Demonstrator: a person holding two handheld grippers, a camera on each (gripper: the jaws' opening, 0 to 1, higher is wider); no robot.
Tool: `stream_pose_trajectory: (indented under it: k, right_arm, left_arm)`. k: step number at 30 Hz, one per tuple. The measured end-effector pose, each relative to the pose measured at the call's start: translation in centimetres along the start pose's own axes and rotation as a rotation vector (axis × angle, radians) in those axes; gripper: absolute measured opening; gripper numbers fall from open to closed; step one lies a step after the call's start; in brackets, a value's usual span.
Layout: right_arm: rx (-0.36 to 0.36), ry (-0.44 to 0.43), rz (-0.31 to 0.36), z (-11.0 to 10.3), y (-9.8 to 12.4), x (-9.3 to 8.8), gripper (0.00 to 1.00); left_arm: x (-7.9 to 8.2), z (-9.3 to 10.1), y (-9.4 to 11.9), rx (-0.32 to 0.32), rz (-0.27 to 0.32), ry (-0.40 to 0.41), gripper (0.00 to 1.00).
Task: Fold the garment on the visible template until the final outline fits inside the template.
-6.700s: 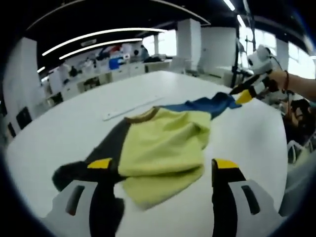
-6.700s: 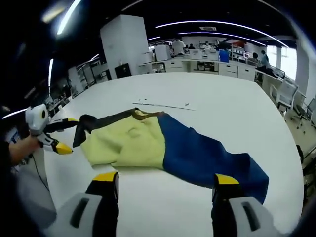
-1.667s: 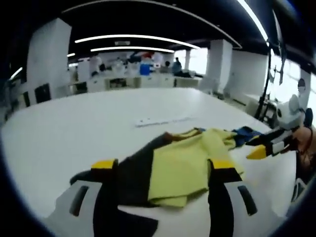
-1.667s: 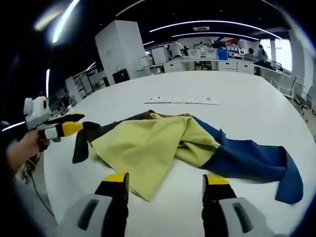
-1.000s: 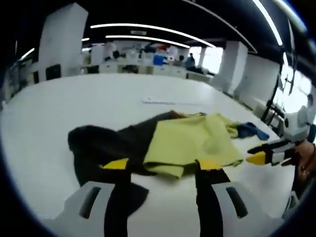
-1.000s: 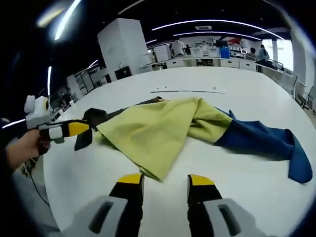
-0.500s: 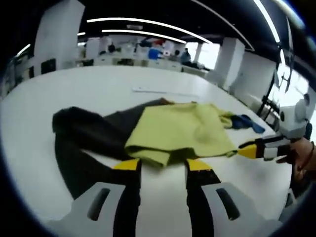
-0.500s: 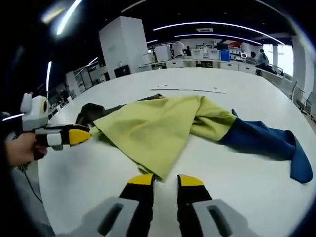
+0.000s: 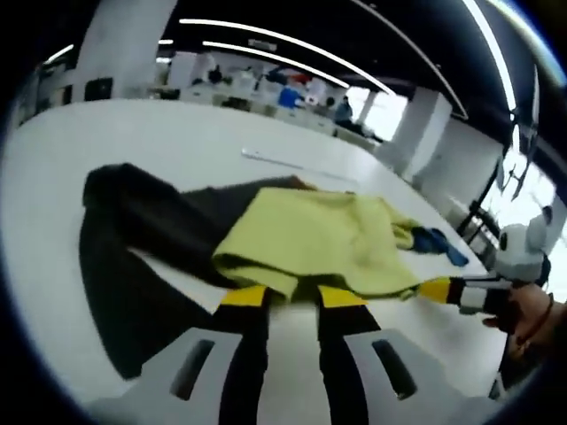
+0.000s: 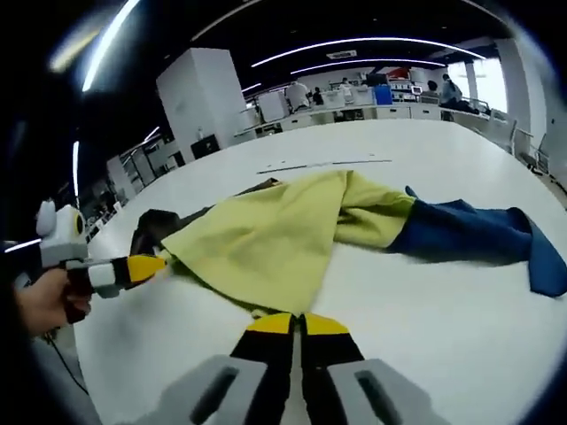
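A broad white table (image 10: 461, 301) spreads ahead of both grippers. Beyond its far edge in the right gripper view stands a wide white pillar (image 10: 199, 93), with white counters (image 10: 372, 111) and people far behind. Long ceiling light strips (image 9: 266, 40) run overhead in the left gripper view, with bright windows (image 9: 523, 190) to its right.

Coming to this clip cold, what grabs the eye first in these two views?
The colour-block garment sprawled on the white table: a yellow middle panel, a blue sleeve trailing to one side and a dark sleeve to the other. Next, the yellow-tipped right hand-held gripper, jaws together at the yellow hem's corner, and the left hand-held gripper, jaws narrowly apart at the hem's near edge.
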State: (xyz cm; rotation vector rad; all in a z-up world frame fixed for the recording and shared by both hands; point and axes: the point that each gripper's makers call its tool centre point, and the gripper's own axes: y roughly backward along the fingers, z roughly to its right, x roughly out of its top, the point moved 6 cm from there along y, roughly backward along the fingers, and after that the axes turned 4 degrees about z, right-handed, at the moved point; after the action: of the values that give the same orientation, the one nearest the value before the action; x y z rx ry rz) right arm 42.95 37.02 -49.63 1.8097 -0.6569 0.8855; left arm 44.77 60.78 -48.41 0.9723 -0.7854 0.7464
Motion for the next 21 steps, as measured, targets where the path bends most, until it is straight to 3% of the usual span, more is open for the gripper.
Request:
stream_pose_trajectory:
  k: [3, 13, 21]
  right_arm:
    - [-0.006, -0.002, 0.003, 0.2, 0.1, 0.1, 0.00]
    - [-0.032, 0.015, 0.032, 1.4, 1.3, 1.1, 0.00]
    - [-0.049, 0.026, 0.098, 2.3, 3.4, 3.1, 0.00]
  left_arm:
    - [0.2, -0.4, -0.2, -0.006, -0.003, 0.008, 0.01]
    - [0.5, -0.4, 0.6, -0.033, -0.004, -0.059, 0.00]
    - [1.4, 0.3, 2.3, -0.074, -0.018, -0.174, 0.00]
